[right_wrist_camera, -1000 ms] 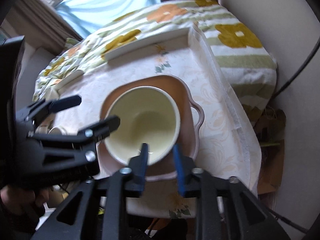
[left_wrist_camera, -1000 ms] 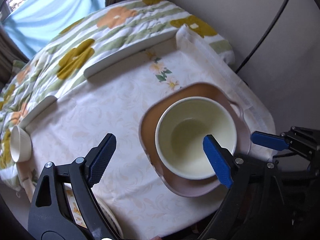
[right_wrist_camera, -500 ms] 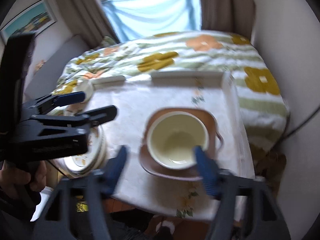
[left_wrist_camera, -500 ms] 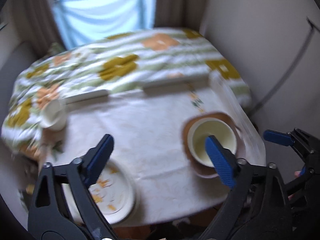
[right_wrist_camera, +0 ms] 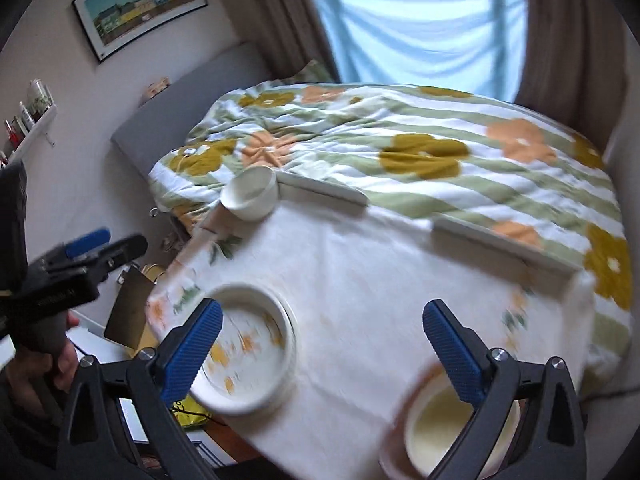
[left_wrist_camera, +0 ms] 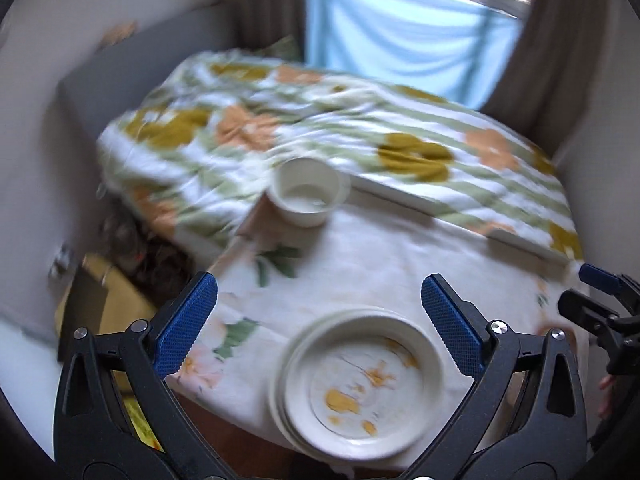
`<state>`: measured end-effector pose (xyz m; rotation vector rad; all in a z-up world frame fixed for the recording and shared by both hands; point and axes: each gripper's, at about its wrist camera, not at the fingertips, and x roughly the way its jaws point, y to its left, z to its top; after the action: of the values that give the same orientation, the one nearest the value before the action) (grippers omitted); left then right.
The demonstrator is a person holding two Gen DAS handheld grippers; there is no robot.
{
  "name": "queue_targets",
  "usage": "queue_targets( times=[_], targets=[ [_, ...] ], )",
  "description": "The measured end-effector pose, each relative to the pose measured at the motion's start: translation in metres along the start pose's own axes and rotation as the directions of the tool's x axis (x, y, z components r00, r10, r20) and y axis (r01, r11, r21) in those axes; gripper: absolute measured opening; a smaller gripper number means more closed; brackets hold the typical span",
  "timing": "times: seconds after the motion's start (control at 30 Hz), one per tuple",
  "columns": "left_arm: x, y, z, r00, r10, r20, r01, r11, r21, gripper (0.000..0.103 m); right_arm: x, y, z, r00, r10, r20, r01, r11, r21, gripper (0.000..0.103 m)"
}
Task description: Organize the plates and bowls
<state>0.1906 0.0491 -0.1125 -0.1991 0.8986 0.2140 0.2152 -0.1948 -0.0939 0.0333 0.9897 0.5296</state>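
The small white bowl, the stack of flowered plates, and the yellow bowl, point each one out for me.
small white bowl [left_wrist_camera: 307, 196]: left wrist view, on its inner floor.
stack of flowered plates [left_wrist_camera: 362, 380]: left wrist view, on the top plate's face.
yellow bowl [right_wrist_camera: 440, 432]: right wrist view, on its inner wall.

The tablecloth [right_wrist_camera: 360, 280] is white with faint peach flowers and green leaves near its edges. On its near left the stacked plates [left_wrist_camera: 360, 380] are cream, splashed with orange-yellow marks. The small bowl [left_wrist_camera: 306, 196] at the far left is plain white. At the near right a pale yellow bowl [right_wrist_camera: 440, 424] sits on a brown plate [right_wrist_camera: 404, 396]. Beyond lies a bedspread [right_wrist_camera: 420, 152] — white with green stripes, mustard and orange blooms. Both grippers — left gripper [left_wrist_camera: 318, 326], right gripper [right_wrist_camera: 322, 344] — are black with blue pads.
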Motion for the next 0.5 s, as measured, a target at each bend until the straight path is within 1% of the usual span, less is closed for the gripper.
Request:
queue_targets(
  times=[0.03,0.1,0.17,0.27,0.33,0.37,0.4,0.43,0.5],
  targets=[
    [0.011,0.012,0.007,1.0,-0.009,-0.012,0.008,0.999,-0.039,0.102,0.017,0.006,0.016,1.0,0.002,-0.02,-0.002,1.0,-0.016,0.1],
    [0.036,0.034,0.022,0.999,-0.017,-0.029,0.013,0.994,-0.106,0.102,0.039,0.012,0.036,0.999,0.005,-0.035,-0.007,0.999,-0.043,0.1],
    [0.058,0.049,0.033,0.999,-0.011,-0.052,0.003,0.989,-0.145,0.102,0.069,0.022,0.061,0.999,-0.002,-0.052,-0.002,0.997,-0.071,0.1],
    [0.1,0.066,0.046,0.996,-0.032,-0.083,0.015,0.98,-0.197,0.1,0.119,0.029,0.09,0.994,0.039,-0.103,-0.048,0.996,-0.081,0.1],
    [0.13,0.073,0.053,0.992,-0.047,-0.116,0.02,0.974,-0.225,0.092,0.153,0.028,0.104,0.987,0.068,-0.147,-0.078,0.995,-0.064,0.1],
    [0.146,0.076,0.055,0.989,-0.052,-0.135,0.019,0.971,-0.237,0.085,0.174,0.028,0.111,0.983,0.074,-0.17,-0.085,0.995,-0.055,0.1],
    [0.164,0.078,0.057,0.985,-0.066,-0.16,0.024,0.968,-0.251,0.079,0.191,0.028,0.115,0.979,0.078,-0.188,-0.088,0.995,-0.048,0.1],
    [0.18,0.079,0.059,0.981,-0.082,-0.178,0.032,0.964,-0.263,0.076,0.206,0.029,0.118,0.975,0.083,-0.205,-0.093,0.995,-0.04,0.1],
    [0.201,0.08,0.059,0.975,-0.099,-0.198,0.041,0.96,-0.276,0.063,0.233,0.031,0.123,0.966,0.1,-0.236,-0.11,0.994,-0.027,0.098]
  ],
)
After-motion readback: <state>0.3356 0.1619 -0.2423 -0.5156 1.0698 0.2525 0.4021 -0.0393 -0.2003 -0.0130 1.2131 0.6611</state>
